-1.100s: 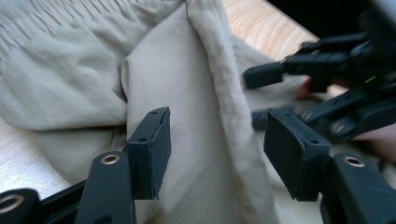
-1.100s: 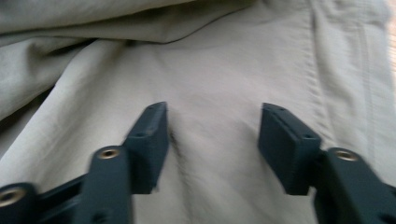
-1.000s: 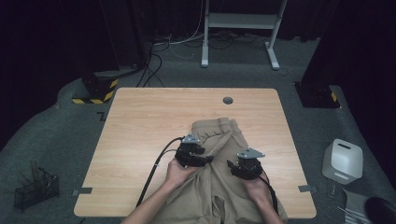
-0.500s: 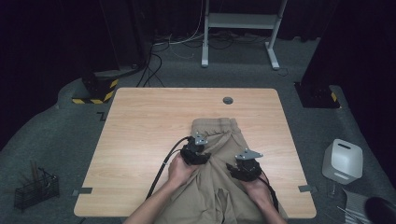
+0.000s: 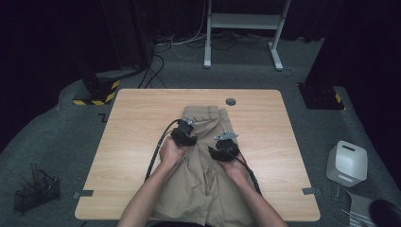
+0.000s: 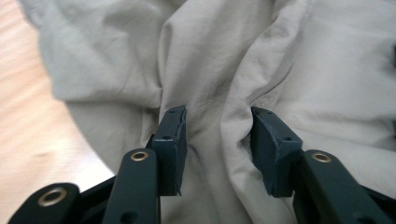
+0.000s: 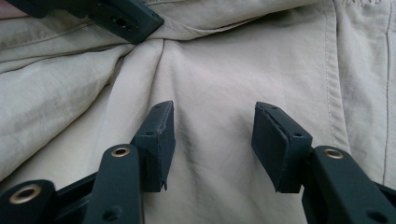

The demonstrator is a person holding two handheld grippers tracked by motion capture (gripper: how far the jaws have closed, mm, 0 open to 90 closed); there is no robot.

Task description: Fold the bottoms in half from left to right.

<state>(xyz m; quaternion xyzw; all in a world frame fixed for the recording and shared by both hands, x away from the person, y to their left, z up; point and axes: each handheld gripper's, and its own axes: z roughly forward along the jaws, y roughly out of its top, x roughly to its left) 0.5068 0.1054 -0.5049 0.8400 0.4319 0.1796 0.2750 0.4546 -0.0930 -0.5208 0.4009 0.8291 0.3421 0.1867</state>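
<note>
A khaki garment (image 5: pixel 208 184) lies crumpled on the wooden table (image 5: pixel 137 123), its hemmed end toward the far side. My left gripper (image 5: pixel 188 127) is on the cloth's upper left part. In the left gripper view its jaws (image 6: pixel 219 140) have just been closing, and the pads pinch a raised fold of the cloth (image 6: pixel 210 60). My right gripper (image 5: pixel 226 143) is to its right and slightly nearer. It stands open (image 7: pixel 212 140) over flat cloth (image 7: pixel 233 60), with the pads apart. The left gripper's jaw (image 7: pixel 121 16) shows at that view's top left.
A round cable hole (image 5: pixel 231 101) sits near the table's far edge. Bare wood lies left and right of the garment. On the floor are a white box (image 5: pixel 347 163) at the right, a black wire rack (image 5: pixel 35 189) at the left, and cables and a white stand (image 5: pixel 241 21) beyond the table.
Both hands have moved away from the person and slightly left. The garment's far end has slid farther up the table and bunched between them.
</note>
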